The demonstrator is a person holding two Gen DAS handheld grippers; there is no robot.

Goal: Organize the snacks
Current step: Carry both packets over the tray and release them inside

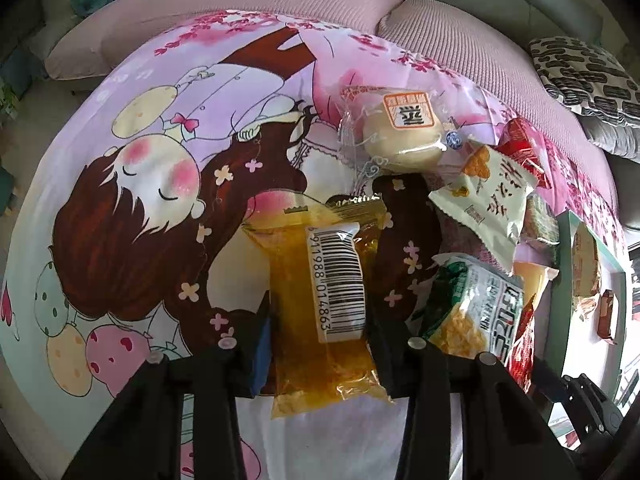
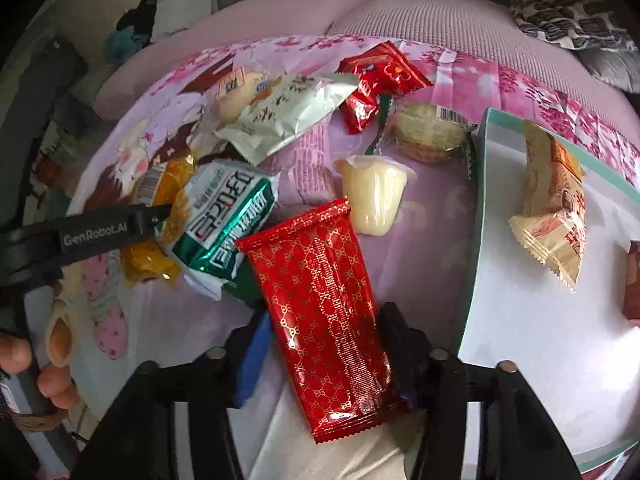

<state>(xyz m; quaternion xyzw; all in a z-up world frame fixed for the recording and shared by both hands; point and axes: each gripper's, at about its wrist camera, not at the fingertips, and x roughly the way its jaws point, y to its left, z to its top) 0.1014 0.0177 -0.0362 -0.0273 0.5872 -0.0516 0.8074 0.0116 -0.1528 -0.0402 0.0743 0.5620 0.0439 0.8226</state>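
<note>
Through my left wrist camera, the left gripper point(image 1: 320, 320) is clamped on a yellow snack packet point(image 1: 320, 300), a pad pressed against each long side; its long axis runs straight away from me along the fingers, and a white barcode label reads 911988 014863 (first digit cut off by a fold). It sits over the cartoon-print cloth point(image 1: 160, 200), with a pale bun in clear wrap point(image 1: 400, 132) beyond it, a cream packet with Chinese characters point(image 1: 488, 196) to the right, and a green-and-white packet point(image 1: 468, 304) nearer, its lettering too distorted for me to read. Through my right wrist camera, the right gripper point(image 2: 320, 336) squeezes a red packet with a gold lattice pattern point(image 2: 320, 312), long axis pointing away and leaning slightly left, lying just left of the teal-edged tray point(image 2: 476, 216). A beige snack packet point(image 2: 556, 200) lies in the tray. A jelly cup point(image 2: 372, 200) stands past the red packet, and "GenRobot.AI" is printed on the other gripper's finger at left.
</note>
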